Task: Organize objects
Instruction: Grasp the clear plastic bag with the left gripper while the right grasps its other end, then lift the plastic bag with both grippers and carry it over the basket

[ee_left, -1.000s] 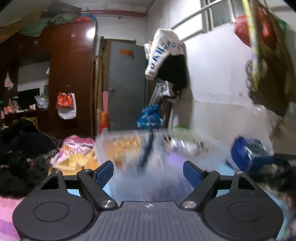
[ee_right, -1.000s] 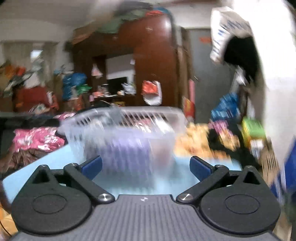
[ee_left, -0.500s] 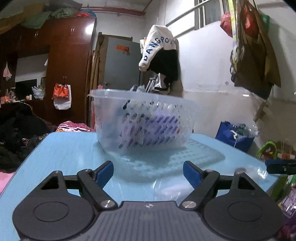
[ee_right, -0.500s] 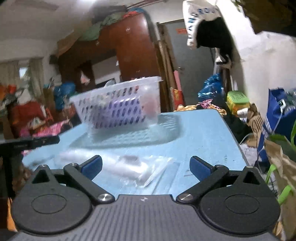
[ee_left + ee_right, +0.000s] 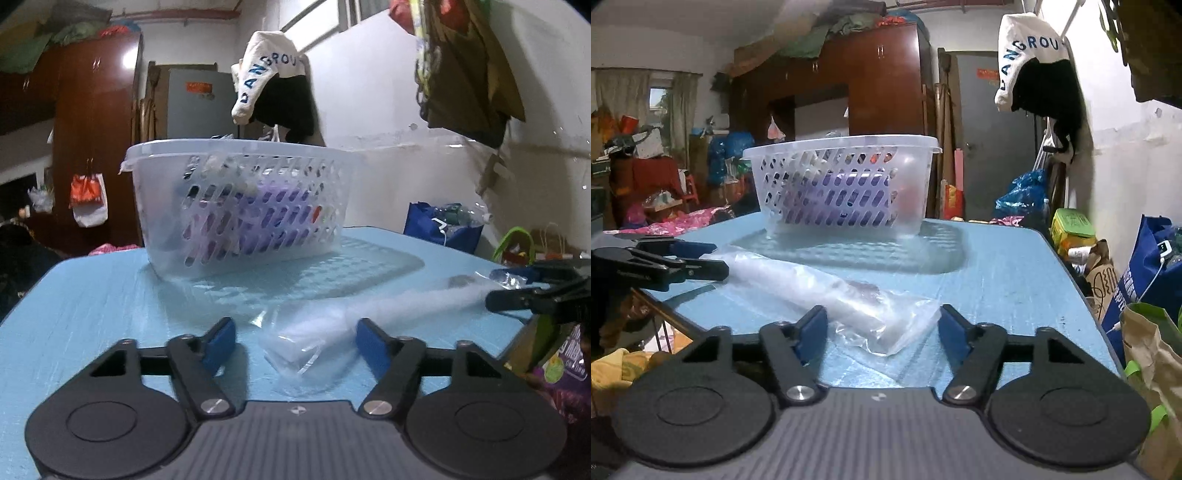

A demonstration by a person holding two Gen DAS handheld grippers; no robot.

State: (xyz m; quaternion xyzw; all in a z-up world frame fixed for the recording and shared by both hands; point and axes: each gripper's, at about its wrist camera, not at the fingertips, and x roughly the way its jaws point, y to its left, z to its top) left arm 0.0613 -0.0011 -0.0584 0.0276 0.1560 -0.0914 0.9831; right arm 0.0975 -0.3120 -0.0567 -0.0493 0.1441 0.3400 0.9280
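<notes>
We hold the left gripper [image 5: 295, 341] and right gripper [image 5: 882, 328] spread wide at opposite ends of the clear plastic packet [image 5: 827, 295] lying on the blue bench [image 5: 997, 280], near the slotted basket [image 5: 846, 184].

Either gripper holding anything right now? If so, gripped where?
Nothing held. The left gripper and the right gripper are both open, each straddling one end of the clear plastic bag lying on the blue table.
</notes>
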